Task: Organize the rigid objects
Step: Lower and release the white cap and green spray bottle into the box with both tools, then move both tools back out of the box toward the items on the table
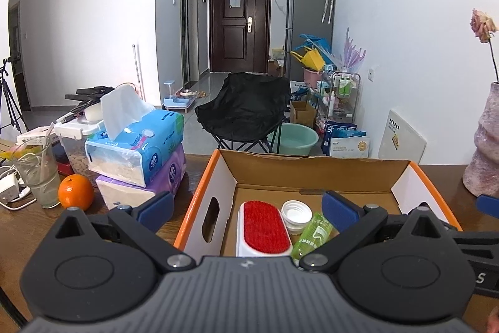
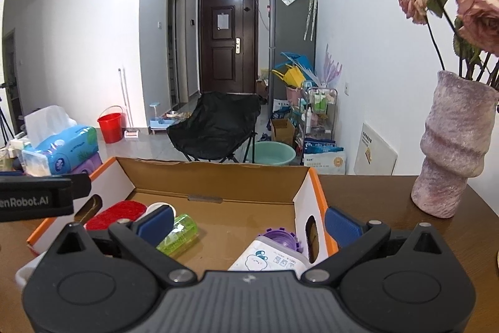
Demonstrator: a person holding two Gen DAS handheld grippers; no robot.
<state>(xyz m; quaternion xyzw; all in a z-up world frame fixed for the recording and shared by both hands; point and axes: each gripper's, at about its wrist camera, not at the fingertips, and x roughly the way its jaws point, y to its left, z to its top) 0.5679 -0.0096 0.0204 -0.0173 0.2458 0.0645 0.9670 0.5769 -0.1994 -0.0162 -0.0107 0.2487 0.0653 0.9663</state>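
Observation:
An open cardboard box with orange rims stands on the wooden table. Inside lie a red-faced lint brush, a white cap and a green bottle. My left gripper hangs open over the box's left wall, nothing between its blue pads. In the right wrist view the box also holds a white packet and a purple toothed lid, beside the brush and green bottle. My right gripper is open and empty, straddling the box's right wall.
Stacked tissue packs, an orange, a plastic cup and cables crowd the table left of the box. A pink vase with dried roses stands to the right. A black folding chair stands beyond the table.

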